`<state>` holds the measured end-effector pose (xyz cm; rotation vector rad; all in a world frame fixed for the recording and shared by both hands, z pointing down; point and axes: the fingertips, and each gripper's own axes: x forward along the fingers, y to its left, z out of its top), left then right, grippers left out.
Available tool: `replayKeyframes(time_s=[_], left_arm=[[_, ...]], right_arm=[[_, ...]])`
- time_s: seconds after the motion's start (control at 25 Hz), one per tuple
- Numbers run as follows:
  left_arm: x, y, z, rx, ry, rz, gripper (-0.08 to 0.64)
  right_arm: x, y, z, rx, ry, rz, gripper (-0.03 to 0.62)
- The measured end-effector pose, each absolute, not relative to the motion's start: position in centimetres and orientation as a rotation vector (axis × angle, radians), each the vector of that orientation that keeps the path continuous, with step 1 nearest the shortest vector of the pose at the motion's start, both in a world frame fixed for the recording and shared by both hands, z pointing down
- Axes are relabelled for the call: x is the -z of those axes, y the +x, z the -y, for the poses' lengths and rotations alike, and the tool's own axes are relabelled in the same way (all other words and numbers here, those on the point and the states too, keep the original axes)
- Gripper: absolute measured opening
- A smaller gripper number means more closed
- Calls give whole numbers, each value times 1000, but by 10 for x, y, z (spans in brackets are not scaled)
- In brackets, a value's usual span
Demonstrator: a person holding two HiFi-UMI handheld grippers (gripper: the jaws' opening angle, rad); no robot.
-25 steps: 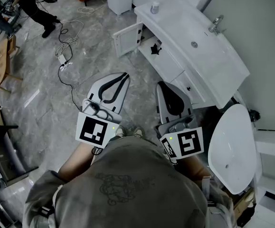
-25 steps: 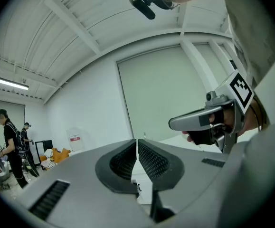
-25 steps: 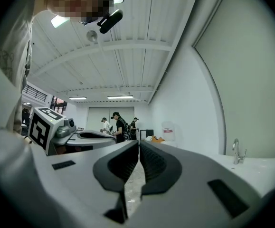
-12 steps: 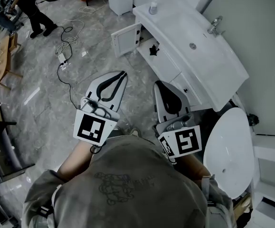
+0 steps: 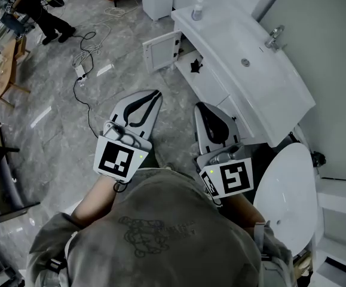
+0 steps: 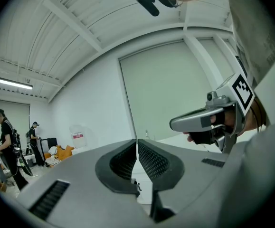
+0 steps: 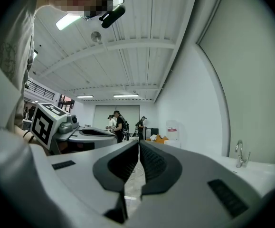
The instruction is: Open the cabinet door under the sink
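Observation:
In the head view a white vanity with a sink runs along the right wall. Its far cabinet door stands swung open toward the floor, showing a dark inside. My left gripper and right gripper hang side by side over the grey floor, well short of the cabinet. Both are shut with nothing between the jaws. In the left gripper view the left gripper has its pads pressed together, and the right gripper looks the same in the right gripper view.
A white toilet stands at the lower right, close to my right arm. A bottle sits on the vanity's far end beside a faucet. Cables and a power strip lie on the floor at left. People stand at the upper left.
Both grippers have held nearly still. The camera shifted slightly, so the vanity and open door sit a little higher and further right in view.

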<state>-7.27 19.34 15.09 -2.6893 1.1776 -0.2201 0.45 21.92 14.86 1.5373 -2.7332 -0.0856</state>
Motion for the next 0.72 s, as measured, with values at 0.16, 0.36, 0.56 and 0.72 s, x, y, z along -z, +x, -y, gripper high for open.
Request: replayKeyframes(time_s=[0.16, 0.36, 0.56, 0.72], left_arm=[[-156, -75, -176, 226, -2679, -1179, 25], [-157, -85, -148, 224, -2660, -1183, 25], [-165, -91, -116, 248, -2682, -1169, 25], [-169, -96, -81, 256, -2708, -1168, 25]], right_arm=[[-155, 1, -201, 97, 1528, 2733, 31], [-160, -13, -171, 95, 1520, 2737, 31], [-165, -20, -141, 84, 1523, 2716, 31], [-171, -22, -107, 53, 1546, 2687, 31]])
